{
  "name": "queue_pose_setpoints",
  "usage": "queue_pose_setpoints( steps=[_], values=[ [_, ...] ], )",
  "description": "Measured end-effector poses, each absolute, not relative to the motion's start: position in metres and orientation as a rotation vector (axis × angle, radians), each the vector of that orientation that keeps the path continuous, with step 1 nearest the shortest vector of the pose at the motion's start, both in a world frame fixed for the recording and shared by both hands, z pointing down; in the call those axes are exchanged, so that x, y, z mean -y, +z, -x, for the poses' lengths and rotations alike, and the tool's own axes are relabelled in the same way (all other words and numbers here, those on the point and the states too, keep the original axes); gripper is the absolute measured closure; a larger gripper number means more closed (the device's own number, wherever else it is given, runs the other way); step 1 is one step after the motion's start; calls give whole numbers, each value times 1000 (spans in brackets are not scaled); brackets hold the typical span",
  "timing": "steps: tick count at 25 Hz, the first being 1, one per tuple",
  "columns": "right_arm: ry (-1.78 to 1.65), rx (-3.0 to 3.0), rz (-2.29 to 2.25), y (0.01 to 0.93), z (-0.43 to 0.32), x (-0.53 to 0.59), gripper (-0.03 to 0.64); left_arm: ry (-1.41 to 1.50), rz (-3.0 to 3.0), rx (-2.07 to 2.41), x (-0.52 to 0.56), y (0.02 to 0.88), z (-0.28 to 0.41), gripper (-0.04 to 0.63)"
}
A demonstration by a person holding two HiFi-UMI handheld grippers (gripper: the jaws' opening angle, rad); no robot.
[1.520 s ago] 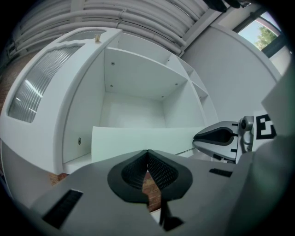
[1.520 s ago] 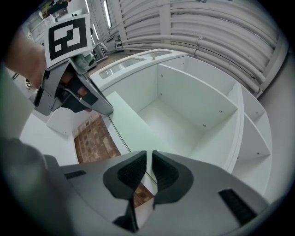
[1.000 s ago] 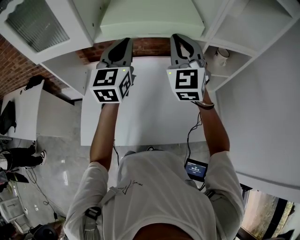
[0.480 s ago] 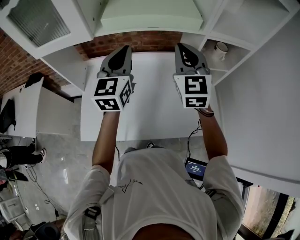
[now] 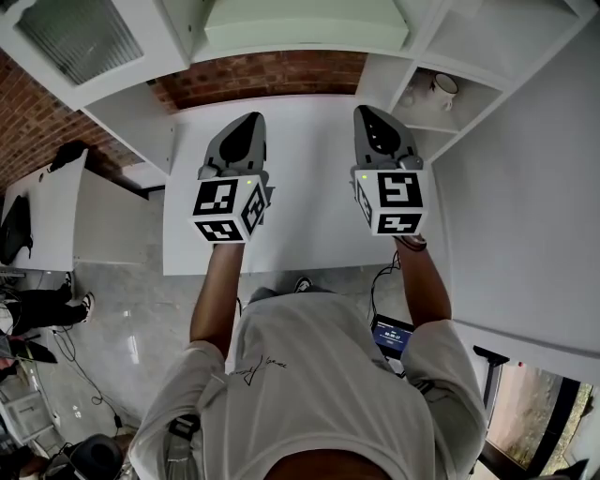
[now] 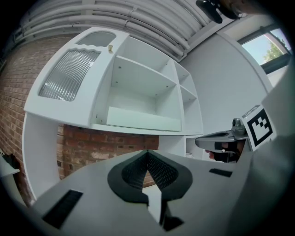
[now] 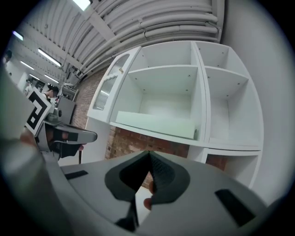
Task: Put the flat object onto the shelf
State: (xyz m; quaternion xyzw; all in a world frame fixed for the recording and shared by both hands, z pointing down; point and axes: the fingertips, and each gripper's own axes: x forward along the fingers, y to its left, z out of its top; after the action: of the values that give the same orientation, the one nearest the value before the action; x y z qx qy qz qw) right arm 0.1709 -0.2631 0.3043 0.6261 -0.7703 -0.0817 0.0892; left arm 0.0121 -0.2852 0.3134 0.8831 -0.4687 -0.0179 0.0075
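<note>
Entry: pale green flat panel (image 5: pixel 305 23) on cabinet shelf (image 5: pixel 281 52); our left tongs (image 5: pixel 248 122) and right tongs (image 5: pixel 368 114) clenched, empty; we keep both level, clear of the shelf.

We see a pale mint-green flat object (image 5: pixel 305 23), a white shelf (image 5: pixel 127 117), a red-brown brick wall (image 5: pixel 272 75) and a white table (image 5: pixel 305 197). The left claw (image 5: pixel 247 119) and right claw (image 5: pixel 367 112) are grey, each patterned with black-and-white square markers.
</note>
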Motion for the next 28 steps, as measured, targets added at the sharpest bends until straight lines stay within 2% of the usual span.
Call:
queue_pose_setpoints(
  steps=[28],
  values=[
    [166,2327,-1765,387,-154,167,589,58,-2602,1399,192,399,12,583]
  ],
)
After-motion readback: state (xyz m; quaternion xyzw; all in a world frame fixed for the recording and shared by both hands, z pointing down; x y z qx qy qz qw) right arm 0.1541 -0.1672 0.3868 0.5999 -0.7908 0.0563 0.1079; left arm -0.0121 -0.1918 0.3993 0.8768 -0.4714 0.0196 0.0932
